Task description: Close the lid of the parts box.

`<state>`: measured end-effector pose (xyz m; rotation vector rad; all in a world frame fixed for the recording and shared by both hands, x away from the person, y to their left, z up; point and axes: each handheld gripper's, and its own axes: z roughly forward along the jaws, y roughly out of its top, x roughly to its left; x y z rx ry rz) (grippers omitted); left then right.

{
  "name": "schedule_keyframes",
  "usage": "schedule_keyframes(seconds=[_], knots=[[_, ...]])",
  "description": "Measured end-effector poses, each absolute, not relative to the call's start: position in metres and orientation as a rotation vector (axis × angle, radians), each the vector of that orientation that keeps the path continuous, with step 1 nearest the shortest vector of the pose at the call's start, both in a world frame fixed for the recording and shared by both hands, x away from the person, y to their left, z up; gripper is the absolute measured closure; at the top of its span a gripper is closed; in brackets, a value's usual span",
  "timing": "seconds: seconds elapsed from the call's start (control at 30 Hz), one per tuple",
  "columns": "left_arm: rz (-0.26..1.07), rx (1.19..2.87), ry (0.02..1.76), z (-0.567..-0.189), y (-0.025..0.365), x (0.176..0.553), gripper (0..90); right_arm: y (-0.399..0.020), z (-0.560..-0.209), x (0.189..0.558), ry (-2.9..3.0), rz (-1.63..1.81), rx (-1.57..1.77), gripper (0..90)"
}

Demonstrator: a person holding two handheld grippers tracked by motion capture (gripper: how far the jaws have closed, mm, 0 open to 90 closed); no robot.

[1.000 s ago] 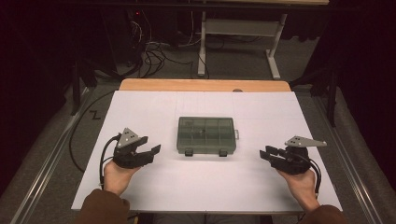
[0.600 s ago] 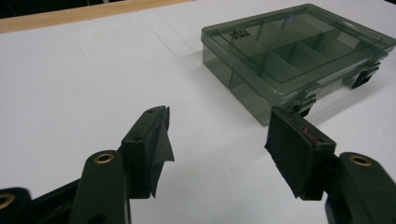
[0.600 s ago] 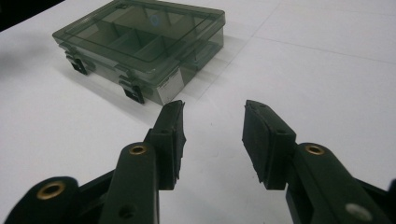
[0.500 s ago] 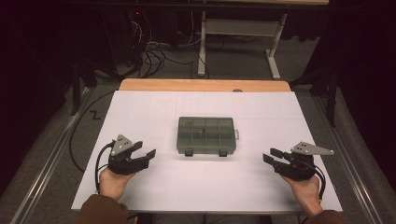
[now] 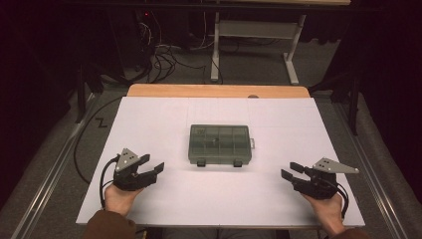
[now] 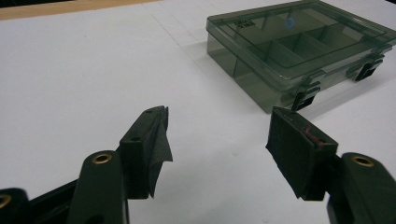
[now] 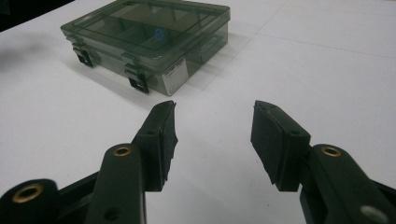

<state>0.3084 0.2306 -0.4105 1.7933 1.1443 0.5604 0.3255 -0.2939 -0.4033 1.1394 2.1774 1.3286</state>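
High view: nearest to us, our left gripper [image 5: 152,168] and right gripper [image 5: 291,172] rest low over the white table [image 5: 164,119], one at each near corner, both aimed inward. Each has its jaws spread with nothing between them; the right jaws have just been opening, with only bare table in the gap. The left gripper view shows the same wide stance, pads [image 6: 159,144] clear of everything.

Farther in, at mid-table between the two grippers and well apart from both, lies the box [image 5: 219,144]: smoky clear plastic, lid down, compartments visible through it. Its two latches [image 5: 201,163] face our edge.

As we judge it, the step in hand is the approach to that box. We should bring both grippers in level and slowly, keeping the jaws wide. If the lid is to come up, one gripper had best steady the box by a short side while the other works a latch, since a light case would likely slide on this smooth sheet.
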Motion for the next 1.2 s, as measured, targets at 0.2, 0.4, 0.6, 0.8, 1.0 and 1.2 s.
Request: schedule_keyframes(seconds=[0.2,0.4,0.6,0.8,1.0,1.2], knots=[[0.560,1.788,1.151,-0.416,0.232,0.306,37.5,-0.296,-0.407,0.324,2.175,1.322,1.143,49.1],[0.591,1.798,1.139,-0.417,0.230,0.303,37.2,-0.298,-0.411,0.323,2.178,1.309,1.146,48.7],[0.583,1.793,1.142,-0.420,0.229,0.302,37.1,-0.301,-0.414,0.321,2.175,1.304,1.147,48.7],[0.573,1.789,1.152,-0.422,0.229,0.302,37.1,-0.303,-0.416,0.319,2.164,1.291,1.140,48.3],[0.578,1.789,1.152,-0.424,0.229,0.301,37.1,-0.304,-0.418,0.316,2.159,1.275,1.121,48.2],[0.571,1.783,1.159,-0.426,0.230,0.300,37.1,-0.305,-0.420,0.314,2.162,1.270,1.121,47.3]])
